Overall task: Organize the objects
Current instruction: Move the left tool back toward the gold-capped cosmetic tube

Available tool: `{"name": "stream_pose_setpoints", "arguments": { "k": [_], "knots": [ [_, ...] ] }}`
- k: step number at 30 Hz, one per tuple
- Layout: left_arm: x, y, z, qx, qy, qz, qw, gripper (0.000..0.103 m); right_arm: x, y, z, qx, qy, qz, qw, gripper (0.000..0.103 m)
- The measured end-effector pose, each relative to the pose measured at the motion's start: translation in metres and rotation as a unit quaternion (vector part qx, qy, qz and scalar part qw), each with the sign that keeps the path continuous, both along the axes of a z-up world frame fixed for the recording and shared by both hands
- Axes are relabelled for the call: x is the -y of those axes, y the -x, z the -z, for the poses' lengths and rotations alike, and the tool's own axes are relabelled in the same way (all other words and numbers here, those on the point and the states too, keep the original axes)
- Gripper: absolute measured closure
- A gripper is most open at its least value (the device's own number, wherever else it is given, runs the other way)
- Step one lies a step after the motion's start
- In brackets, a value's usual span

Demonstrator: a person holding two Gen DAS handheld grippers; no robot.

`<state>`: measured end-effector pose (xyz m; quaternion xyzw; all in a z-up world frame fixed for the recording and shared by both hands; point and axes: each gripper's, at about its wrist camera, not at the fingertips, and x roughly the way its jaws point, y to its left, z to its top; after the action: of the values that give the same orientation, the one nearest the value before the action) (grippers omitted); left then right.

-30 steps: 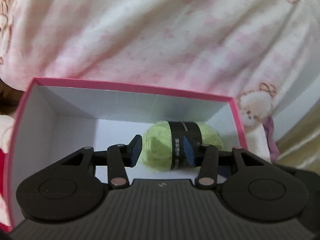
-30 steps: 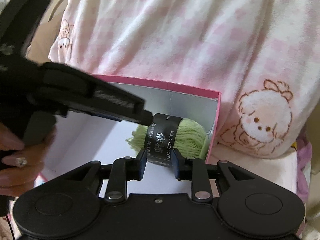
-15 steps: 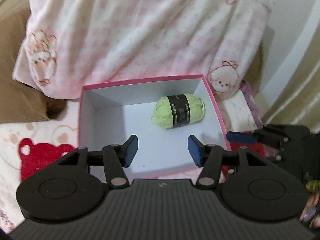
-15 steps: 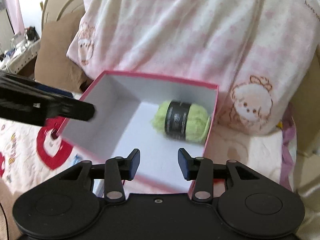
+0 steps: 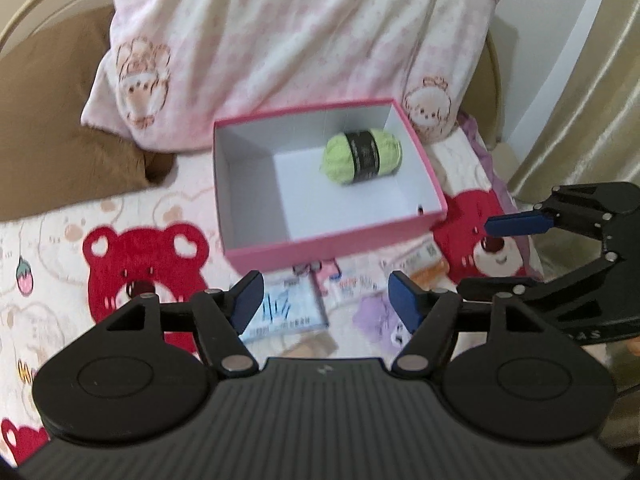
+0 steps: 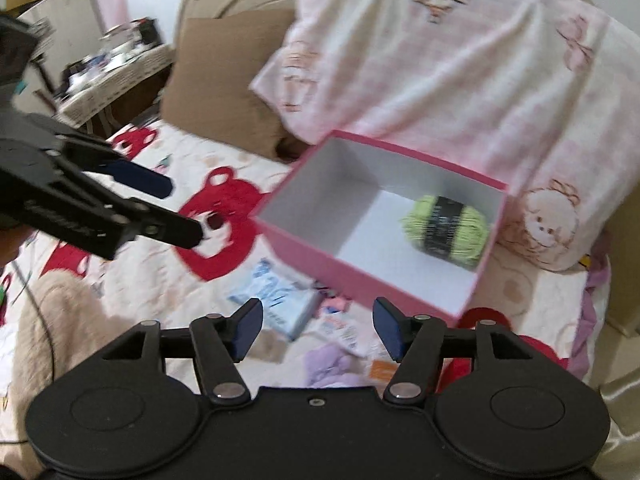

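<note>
A green yarn ball (image 5: 362, 156) with a black band lies inside the pink box (image 5: 332, 246), toward its far right corner; the right wrist view shows the yarn ball (image 6: 446, 231) in the pink box (image 6: 360, 282) too. My left gripper (image 5: 325, 302) hangs well above the bed, short of the box, its jaws opening with nothing between them. My right gripper (image 6: 318, 330) is also raised and back from the box, jaws opening and empty. Below both lie a blue packet (image 5: 280, 312), small pink-and-white packets (image 5: 352, 284) and a purple plush (image 5: 380, 318).
A pink checked pillow (image 5: 280, 48) leans behind the box, with a brown cushion (image 5: 48, 128) to its left. The bedspread (image 5: 140, 256) carries red bear prints. A curtain (image 5: 592, 80) hangs at the right. A cluttered side table (image 6: 116, 68) stands beyond the bed.
Both grippers let go of the yarn ball in the box, pulled up and back from it, and their jaws have spread wider. The packets on the bed have come into view.
</note>
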<state>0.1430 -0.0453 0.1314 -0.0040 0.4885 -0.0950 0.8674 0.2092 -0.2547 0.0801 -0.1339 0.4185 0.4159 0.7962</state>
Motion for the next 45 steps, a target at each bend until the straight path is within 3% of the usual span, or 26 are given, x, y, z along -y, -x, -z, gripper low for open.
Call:
{"name": "stream_pose_setpoints", "arguments": {
  "k": [13, 20, 26, 35, 41, 45],
  "knots": [
    [-0.032, 0.033, 0.066, -0.064, 0.021, -0.019, 0.9975, 0.021, -0.037, 0.049, 0.034, -0.038, -0.007, -0.074, 0.997, 0.03],
    [-0.045, 0.021, 0.113, -0.103, 0.04, -0.032, 0.9934, 0.019, -0.06, 0.054, 0.07, -0.05, -0.022, -0.109, 0.993, 0.03],
    [-0.052, 0.007, 0.149, -0.125, 0.06, -0.051, 0.989, 0.019, -0.088, 0.052, 0.103, -0.043, 0.01, -0.123, 0.991, 0.03],
    [-0.06, -0.009, 0.192, -0.158, 0.076, -0.085, 0.9808, 0.019, -0.121, 0.05, 0.151, -0.04, 0.068, -0.137, 0.987, 0.03],
    [-0.069, -0.015, 0.214, -0.181, 0.084, -0.114, 0.9733, 0.019, -0.129, 0.048, 0.176, -0.035, 0.086, -0.109, 0.99, 0.03],
    [-0.071, -0.018, 0.225, -0.191, 0.083, -0.126, 0.97, 0.019, -0.132, 0.05, 0.19, -0.028, 0.088, -0.093, 0.991, 0.022]
  ]
}}
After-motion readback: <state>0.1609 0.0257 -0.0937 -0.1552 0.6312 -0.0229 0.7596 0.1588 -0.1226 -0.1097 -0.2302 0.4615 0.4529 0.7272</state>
